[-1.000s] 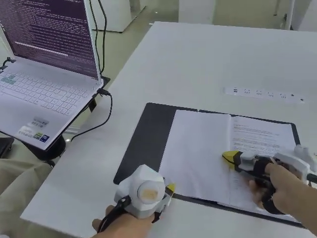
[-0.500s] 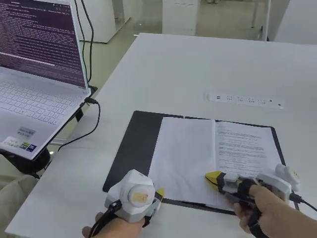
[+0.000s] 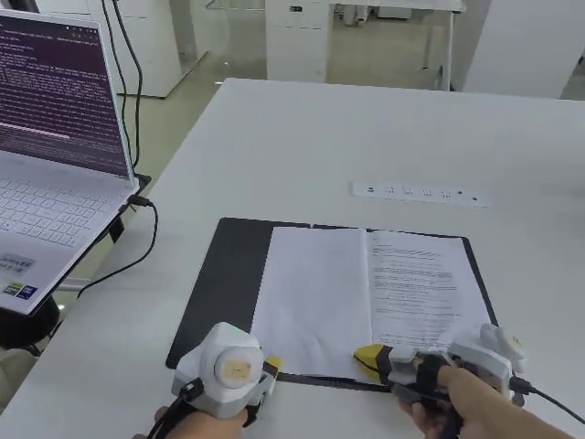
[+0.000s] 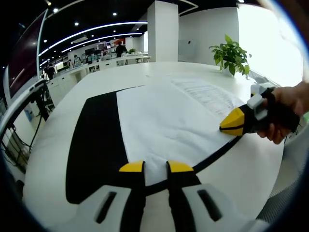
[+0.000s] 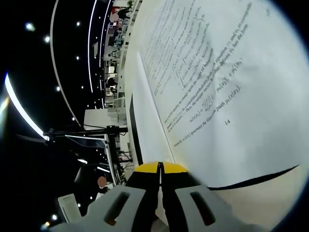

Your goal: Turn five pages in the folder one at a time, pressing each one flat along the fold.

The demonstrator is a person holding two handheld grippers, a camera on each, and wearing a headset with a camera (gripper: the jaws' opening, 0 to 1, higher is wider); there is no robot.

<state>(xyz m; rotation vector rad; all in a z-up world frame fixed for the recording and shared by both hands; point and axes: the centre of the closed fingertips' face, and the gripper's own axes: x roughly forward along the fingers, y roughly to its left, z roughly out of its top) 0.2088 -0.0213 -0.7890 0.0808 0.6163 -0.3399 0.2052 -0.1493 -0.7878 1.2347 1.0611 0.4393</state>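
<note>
Folder [image 3: 227, 279] lies open at lower centre of the head view on the white table [image 3: 366, 128], with a blank page [image 3: 311, 293] on the left and a printed page [image 3: 416, 283] on the right. The right gripper [image 3: 366, 358], tips pressed together, sits at the fold's bottom end. The left gripper [image 4: 155, 167], tips slightly apart and holding nothing, is at the folder's near edge, lower left

White table [image 3: 366, 128] runs on ahead. Power strip [image 3: 416, 193] lies well beyond the right fingers [image 3: 367, 357]. Open laptop [image 3: 55, 155], screen lit, sits far left of the left fingers [image 3: 271, 368], black cable [image 3: 128, 256] trailing off it.
</note>
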